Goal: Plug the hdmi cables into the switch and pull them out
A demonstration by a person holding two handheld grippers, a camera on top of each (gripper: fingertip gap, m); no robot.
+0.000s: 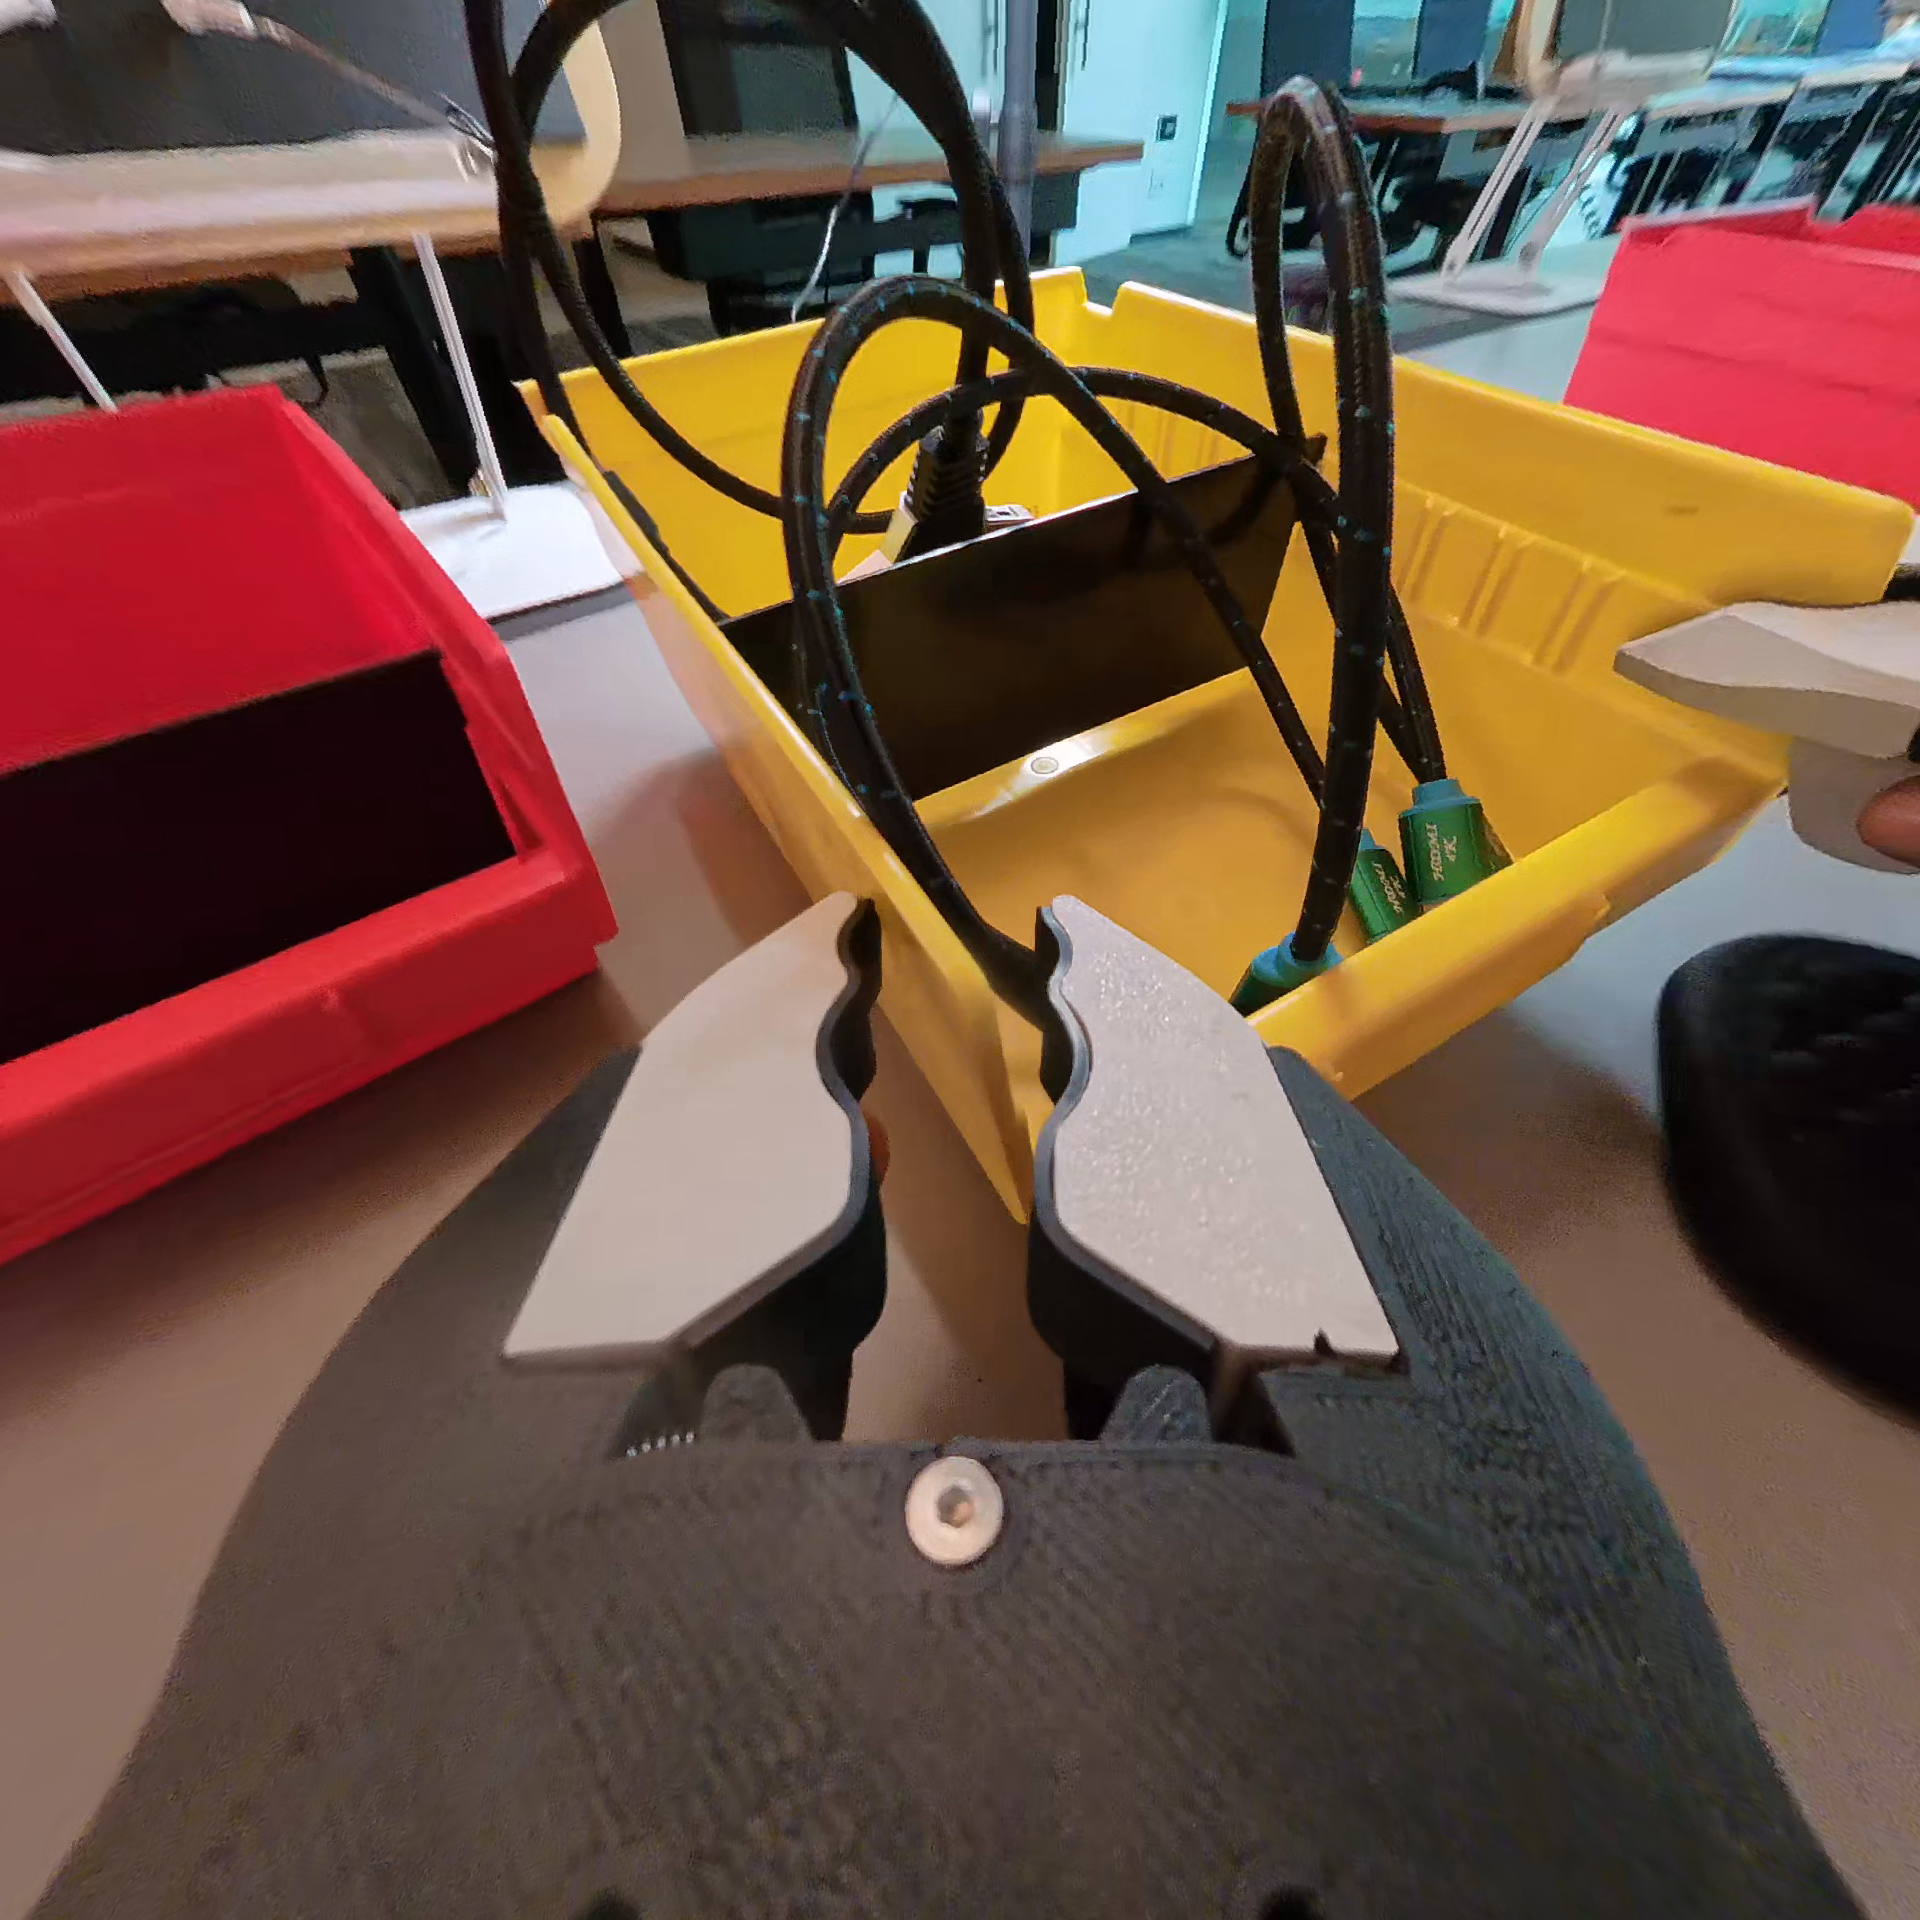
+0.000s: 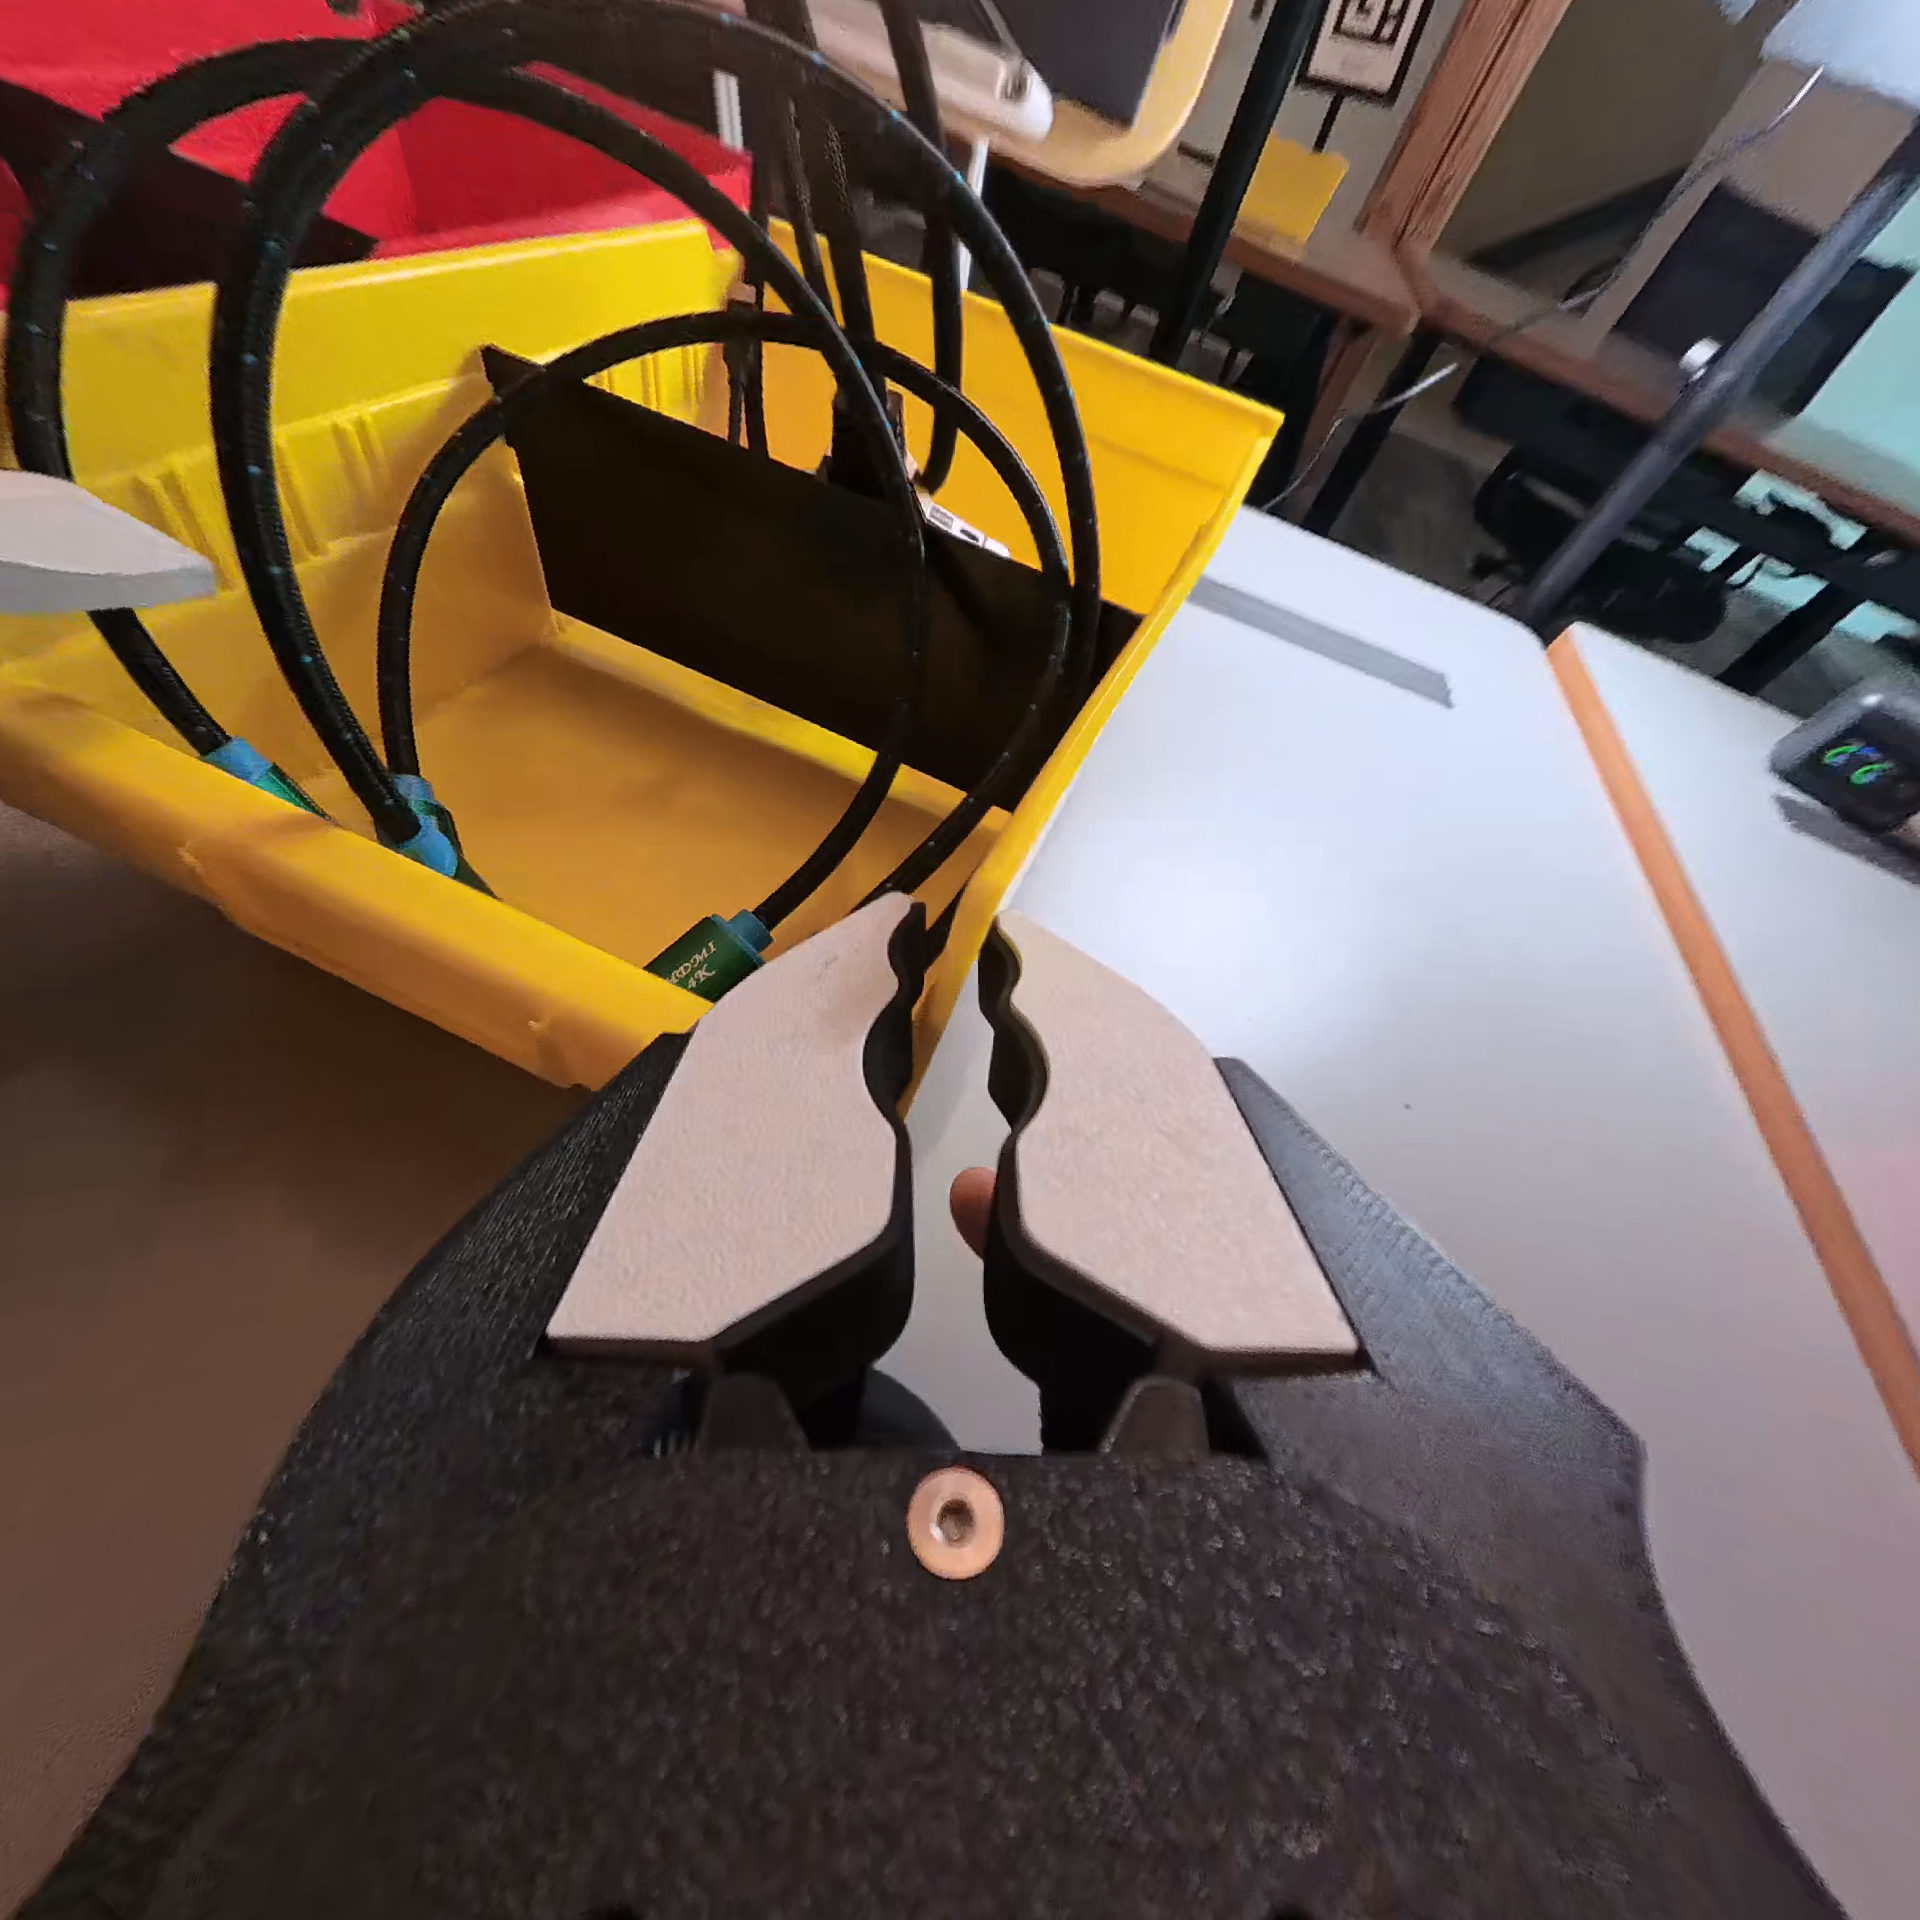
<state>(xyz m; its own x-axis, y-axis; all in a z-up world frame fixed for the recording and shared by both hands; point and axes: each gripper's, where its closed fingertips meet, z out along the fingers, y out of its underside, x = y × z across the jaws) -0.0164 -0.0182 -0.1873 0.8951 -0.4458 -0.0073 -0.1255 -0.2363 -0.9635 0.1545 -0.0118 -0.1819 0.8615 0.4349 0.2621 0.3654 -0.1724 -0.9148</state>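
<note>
A yellow bin (image 1: 1662, 540) with a black divider (image 1: 1039, 644) holds several black braided HDMI cables (image 1: 821, 582). Three green plugs (image 1: 1439, 831) lie in its front compartment; they also show in the right wrist view (image 2: 696, 961). The silver switch (image 1: 1003, 514) sits behind the divider, mostly hidden, with a black plug (image 1: 945, 478) at it. My left gripper (image 1: 956, 920) is open, and its fingers straddle the bin's near left corner and one cable. My right gripper (image 2: 954, 920) is slightly open at the bin's near right corner (image 2: 1039, 831), holding nothing; its tip shows in the left wrist view (image 1: 1766, 675).
A red bin (image 1: 260, 727) stands left of the yellow one and another red bin (image 1: 1766, 343) at the back right. A black mesh pad (image 1: 1787, 1091) lies on the table at the right. A small device with green lights (image 2: 1860, 769) sits past an orange table edge (image 2: 1714, 987).
</note>
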